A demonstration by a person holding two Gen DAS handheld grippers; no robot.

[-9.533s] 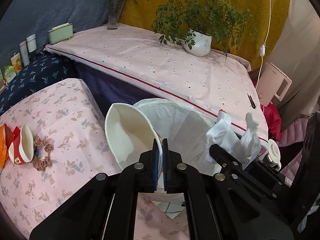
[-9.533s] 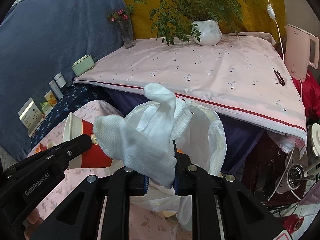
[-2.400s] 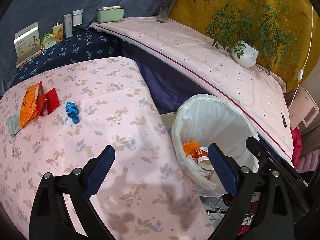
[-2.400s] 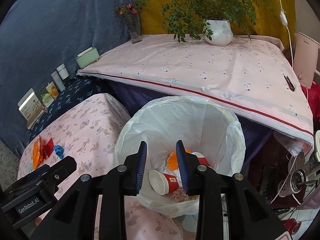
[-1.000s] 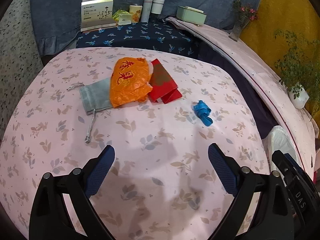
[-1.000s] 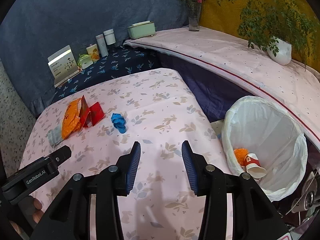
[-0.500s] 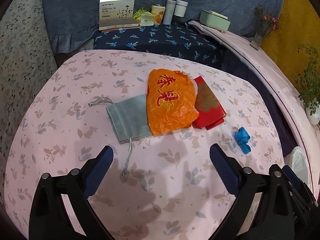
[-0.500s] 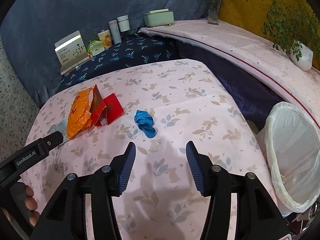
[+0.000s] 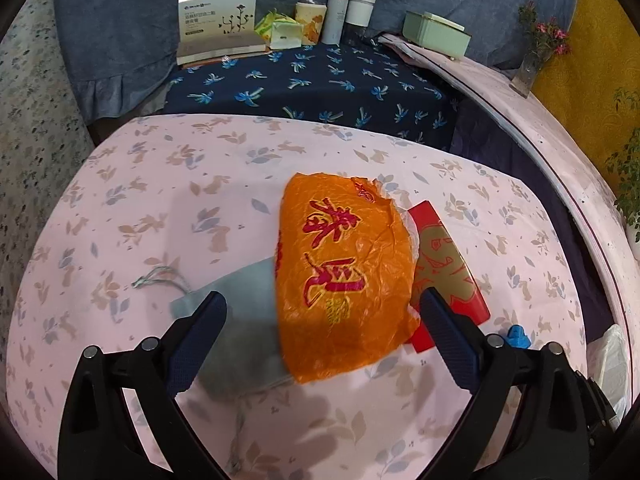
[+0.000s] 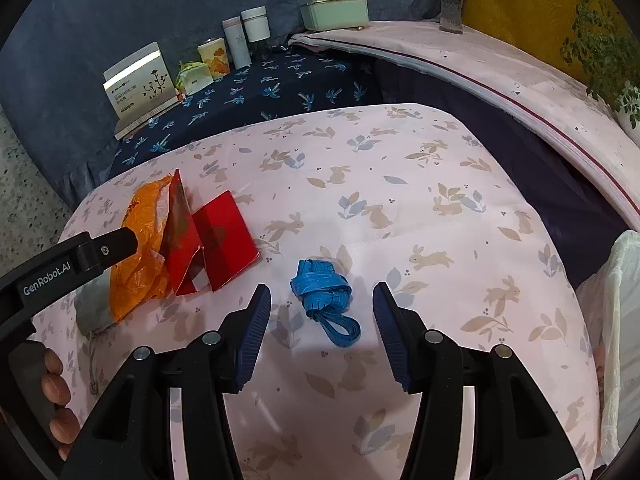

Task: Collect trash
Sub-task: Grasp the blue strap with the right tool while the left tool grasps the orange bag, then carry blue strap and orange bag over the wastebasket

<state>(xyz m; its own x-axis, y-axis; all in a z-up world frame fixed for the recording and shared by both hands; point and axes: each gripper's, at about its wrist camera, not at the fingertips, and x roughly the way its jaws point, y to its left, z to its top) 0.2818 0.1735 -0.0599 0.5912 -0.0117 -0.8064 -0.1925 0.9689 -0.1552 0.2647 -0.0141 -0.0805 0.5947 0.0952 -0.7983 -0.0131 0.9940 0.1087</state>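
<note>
blue ribbon (image 10: pixel 325 300) lies flat on the pink cloth (image 10: pixel 400 200), between the fingers of the right tongs (image 10: pixel 320 320), not touched by either. jaws part open, nothing held. left tongs (image 9: pixel 320 316) spread wide and empty, straddling the orange bag (image 9: pixel 344 280), with the grey pouch (image 9: pixel 240 320) under its left edge and the red envelope (image 9: pixel 444 272) under its right. bin liner (image 10: pixel 616 320) sits off the table's right edge, well apart from all of this.

risks as i see them:
- ribbon is thin and low. if the right fingers close too high they meet over it and get nothing; too low and they pinch the cloth and drag it, shifting everything on top.
- ribbon is a loose knot with a tail. grabbing only the tail could let it unravel or slip out on the way to the bin.
- orange bag is slick crinkly film. a shallow pinch likely slides off, or it balloons and snags on the bin rim.
- stack overlap: closing the left tongs this wide may catch the pouch or envelope with the bag. the pouch looks like a keeper, not trash, but can't be sure. envelope could be half-lifted and drop short of the bin.
- both tongs work close together, so a collision is possible if both go in at once.
</note>
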